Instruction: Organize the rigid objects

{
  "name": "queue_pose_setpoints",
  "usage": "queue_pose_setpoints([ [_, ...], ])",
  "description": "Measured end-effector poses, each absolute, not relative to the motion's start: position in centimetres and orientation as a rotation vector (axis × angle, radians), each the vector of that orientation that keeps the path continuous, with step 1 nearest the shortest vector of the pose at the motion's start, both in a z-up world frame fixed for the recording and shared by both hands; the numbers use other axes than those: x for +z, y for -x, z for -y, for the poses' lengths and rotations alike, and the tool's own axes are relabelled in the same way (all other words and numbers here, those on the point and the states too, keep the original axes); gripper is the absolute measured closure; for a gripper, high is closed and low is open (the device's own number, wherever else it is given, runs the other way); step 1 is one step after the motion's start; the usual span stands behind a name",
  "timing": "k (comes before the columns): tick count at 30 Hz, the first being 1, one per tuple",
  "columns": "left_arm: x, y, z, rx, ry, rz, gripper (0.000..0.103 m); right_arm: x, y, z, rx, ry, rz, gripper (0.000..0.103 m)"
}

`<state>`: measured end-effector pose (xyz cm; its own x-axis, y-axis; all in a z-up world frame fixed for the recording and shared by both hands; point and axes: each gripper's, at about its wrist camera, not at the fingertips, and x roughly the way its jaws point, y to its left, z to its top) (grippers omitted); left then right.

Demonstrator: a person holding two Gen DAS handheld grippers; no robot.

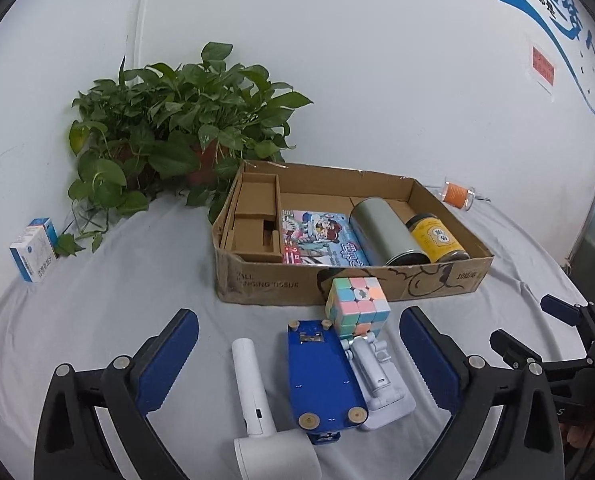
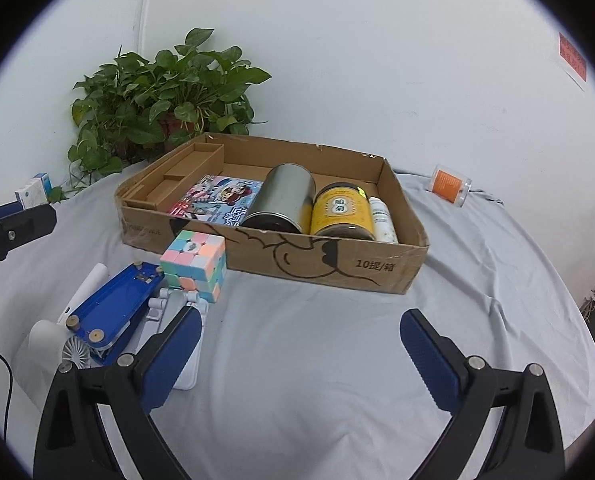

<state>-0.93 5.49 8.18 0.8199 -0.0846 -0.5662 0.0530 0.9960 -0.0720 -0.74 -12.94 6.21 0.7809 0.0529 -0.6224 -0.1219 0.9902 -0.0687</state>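
A shallow cardboard box [image 1: 473, 276] [image 2: 337, 264] holds a picture book [image 1: 317, 240] [image 2: 221, 200], a silver can [image 1: 385, 232] [image 2: 283, 196], a yellow jar [image 1: 437, 240] [image 2: 343, 210] and a small white bottle [image 2: 382, 218]. In front of it lie a pastel cube [image 1: 357, 304] [image 2: 195, 262], a blue stapler-like tool [image 1: 323, 372] [image 2: 113, 304], a white handheld fan [image 1: 257, 400] [image 2: 65, 332] and a white stand [image 1: 377, 376] [image 2: 177, 312]. My left gripper [image 1: 299, 344] is open above the tool. My right gripper [image 2: 301, 344] is open over bare cloth, right of the cube.
A potted plant [image 1: 169, 132] [image 2: 157, 100] stands against the back wall. A blue-white carton [image 1: 33, 250] [image 2: 33, 192] stands at the left. An orange roll in clear wrap [image 1: 457, 194] [image 2: 449, 184] lies right of the box. A grey cloth [image 2: 337, 340] covers the table.
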Motion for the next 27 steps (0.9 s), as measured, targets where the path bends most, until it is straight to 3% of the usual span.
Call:
queue_pose_setpoints([
  [16,6.0,-0.4,-6.1,-0.094,0.073,-0.678,0.001,4.5,0.3,11.8,0.071,0.114,-0.690,0.003],
  [27,1.7,0.6,-8.0,-0.188,0.191,-0.831,0.002,0.5,0.8,7.4,0.443,0.064,-0.811,0.007],
])
